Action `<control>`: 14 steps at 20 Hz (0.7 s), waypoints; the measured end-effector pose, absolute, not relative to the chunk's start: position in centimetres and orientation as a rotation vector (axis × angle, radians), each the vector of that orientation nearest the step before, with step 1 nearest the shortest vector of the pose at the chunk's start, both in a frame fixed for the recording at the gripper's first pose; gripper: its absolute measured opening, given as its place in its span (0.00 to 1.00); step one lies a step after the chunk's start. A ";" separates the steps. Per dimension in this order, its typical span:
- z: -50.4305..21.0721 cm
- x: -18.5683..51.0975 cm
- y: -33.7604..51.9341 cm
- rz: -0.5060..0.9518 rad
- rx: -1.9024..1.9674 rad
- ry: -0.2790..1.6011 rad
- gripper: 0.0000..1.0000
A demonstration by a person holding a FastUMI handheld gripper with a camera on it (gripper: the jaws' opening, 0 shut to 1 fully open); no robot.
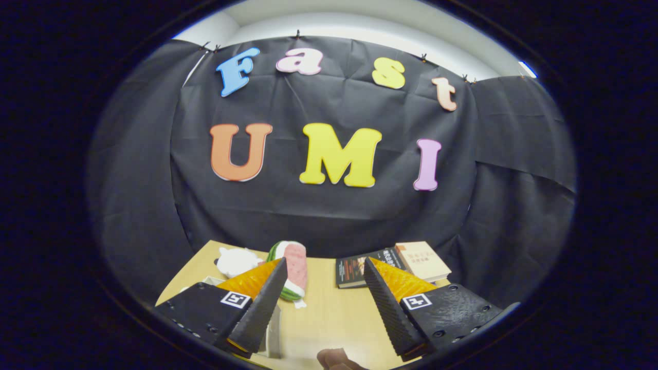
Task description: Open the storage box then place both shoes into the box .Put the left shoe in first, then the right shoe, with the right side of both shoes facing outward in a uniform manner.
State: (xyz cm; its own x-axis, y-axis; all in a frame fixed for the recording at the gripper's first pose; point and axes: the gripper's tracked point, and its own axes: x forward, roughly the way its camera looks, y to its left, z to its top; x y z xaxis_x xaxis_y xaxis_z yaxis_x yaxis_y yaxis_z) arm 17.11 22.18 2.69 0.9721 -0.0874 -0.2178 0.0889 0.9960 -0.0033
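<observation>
Above the wooden table (329, 313), the hand-held gripper (325, 267) hangs level, fingers spread wide, gripping nothing, facing two books (390, 262).

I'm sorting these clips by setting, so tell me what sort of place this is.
Probably a staged recording booth, not a home: a creased black cloth wall is clipped up behind a light wooden table holding a watermelon-slice plush toy and two stacked books. The hand-held gripper hangs open above the table.
</observation>
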 end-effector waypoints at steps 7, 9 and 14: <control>7.2 11.4 15.4 -0.114 0.038 0.044 0.91; 7.3 10.2 15.0 -0.096 0.042 0.023 0.91; 6.9 8.0 14.1 -0.083 0.050 0.052 0.91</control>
